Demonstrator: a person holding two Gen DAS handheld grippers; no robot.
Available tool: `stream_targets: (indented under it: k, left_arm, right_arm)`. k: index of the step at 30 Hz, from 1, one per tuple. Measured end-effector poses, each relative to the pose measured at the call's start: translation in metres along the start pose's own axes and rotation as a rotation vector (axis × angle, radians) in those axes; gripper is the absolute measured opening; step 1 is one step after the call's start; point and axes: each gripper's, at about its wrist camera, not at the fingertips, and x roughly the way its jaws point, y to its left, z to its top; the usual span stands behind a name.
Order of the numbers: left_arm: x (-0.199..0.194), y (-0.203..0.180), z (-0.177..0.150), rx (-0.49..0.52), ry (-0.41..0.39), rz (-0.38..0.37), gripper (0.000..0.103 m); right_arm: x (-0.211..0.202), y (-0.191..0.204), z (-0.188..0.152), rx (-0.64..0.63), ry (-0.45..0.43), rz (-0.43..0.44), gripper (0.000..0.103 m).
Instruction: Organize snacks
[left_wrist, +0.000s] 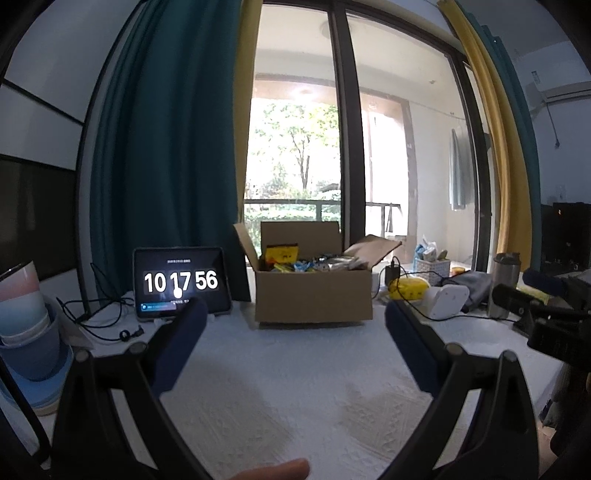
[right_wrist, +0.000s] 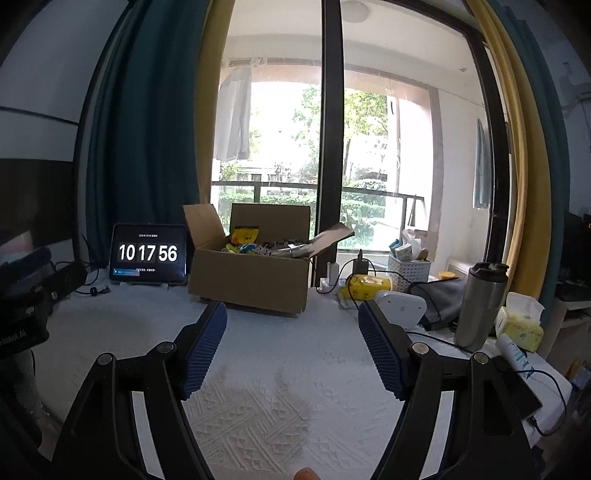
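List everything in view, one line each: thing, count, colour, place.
cardboard box: one, brown, flaps open, table centre-back
snacks: several, mixed colours, inside box
tablet clock: one, black, left of box
basket: one, white, right of box
yellow pack: one, between box and basket
steel tumbler: one, silver, right side
tissue pack: one, yellow-white, right edge
stacked bowls: several, blue and pink, left edge
tablecloth: one, white, on the table
left gripper: open, empty
right gripper: open, empty
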Motion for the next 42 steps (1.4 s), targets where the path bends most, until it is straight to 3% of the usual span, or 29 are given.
stream_targets:
  k: [42]
  left_arm:
    - [0.0006,0.0063,0.0014,-0.014,-0.002,0.006,0.098]
  right_arm:
    - [0.0028,-0.0005,-0.0004,0.003,0.018,-0.021,0.077]
